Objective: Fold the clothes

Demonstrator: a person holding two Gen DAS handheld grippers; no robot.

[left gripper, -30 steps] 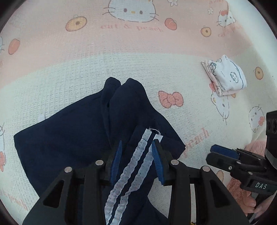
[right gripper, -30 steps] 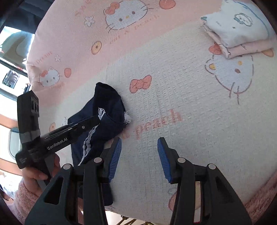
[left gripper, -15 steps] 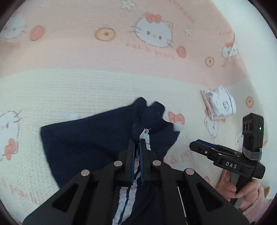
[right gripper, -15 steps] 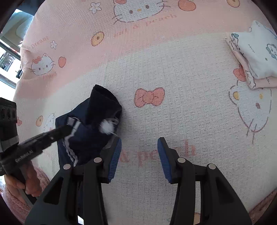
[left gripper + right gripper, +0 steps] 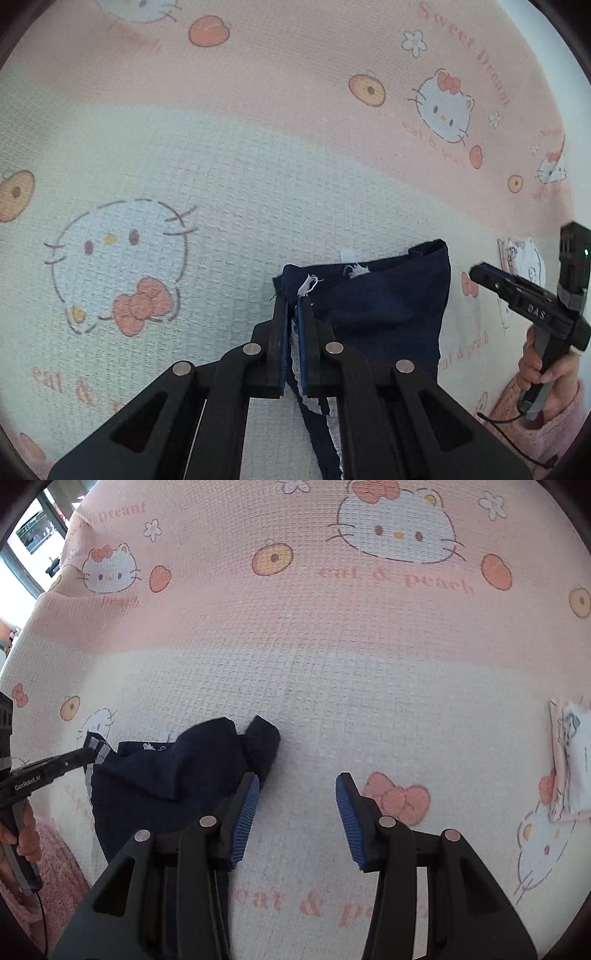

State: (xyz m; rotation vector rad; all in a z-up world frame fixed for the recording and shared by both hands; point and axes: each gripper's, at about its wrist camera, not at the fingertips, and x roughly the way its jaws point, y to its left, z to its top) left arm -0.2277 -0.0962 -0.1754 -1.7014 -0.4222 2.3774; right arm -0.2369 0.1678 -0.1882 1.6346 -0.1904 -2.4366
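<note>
Left gripper [image 5: 293, 295]: clamped tight on the edge of the dark blue garment [image 5: 384, 295], just below a frayed white tag; white lace trim pinched between the blue pads and trailing down between the black arms.
Right gripper [image 5: 295, 812]: jaws standing apart, nothing between the blue pads; bare blanket showing in the gap; left pad just beside the garment's bunched edge, contact not clear.
Garment: dark blue, lying crumpled on the cream part of the blanket [image 5: 332, 686]; in the right wrist view bunched into two humps near the left finger, with a grey-white stripe at its far left corner where the other gripper holds it.
Blanket: waffle-textured, pink band above and cream band below, printed with cartoon cats, bows, peaches and flowers.
Folded pile [image 5: 570, 760]: pale pink and white printed clothes, stacked at the right edge of the right wrist view, well apart from the dark garment.
Hands: one hand [image 5: 543, 373] in a fluffy pink sleeve around the right gripper's handle; the other hand [image 5: 22, 834] around the left gripper's handle.
Window [image 5: 33, 535]: bright pane at the upper left corner, beyond the blanket.
</note>
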